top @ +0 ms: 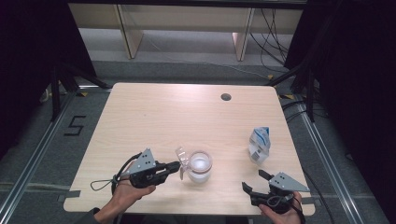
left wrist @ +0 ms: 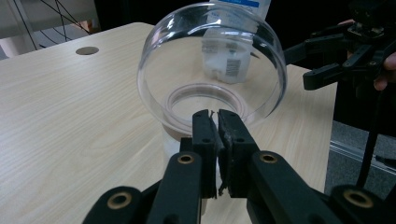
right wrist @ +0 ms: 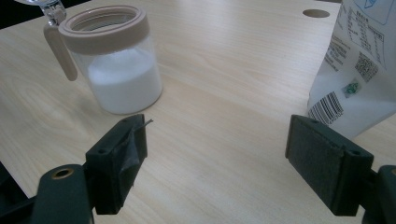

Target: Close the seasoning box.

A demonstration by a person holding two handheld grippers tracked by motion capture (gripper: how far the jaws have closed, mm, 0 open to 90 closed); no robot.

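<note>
Bench (top: 154,112) of pale wood fills the middle of the high view, with a small round hole (top: 226,97) near its far edge. On its right side stands a white and blue bag (top: 259,144), upright, printed with a barcode and a square code that the right gripper view shows close up.

Near the front edge, left of the middle, stands a glass jar (top: 200,167) with a beige collar around its mouth, holding white powder to about half its height. Its clear domed lid (top: 182,157) is swung up and stands open on the left side of the jar, joined to the collar by a beige hinge strap.

The left gripper (top: 178,165) lies level, held in the person's left hand (top: 126,193), pointing at the jar. Its jaws are clenched on the lower rim of the lid, as the left gripper view shows; only a thin gap remains between the pads.

The right gripper (top: 254,181), held in the right hand (top: 285,215) at the bench's front right corner, has its jaws released and wide apart, with nothing between them. It points between jar and bag, well apart from both.
</note>
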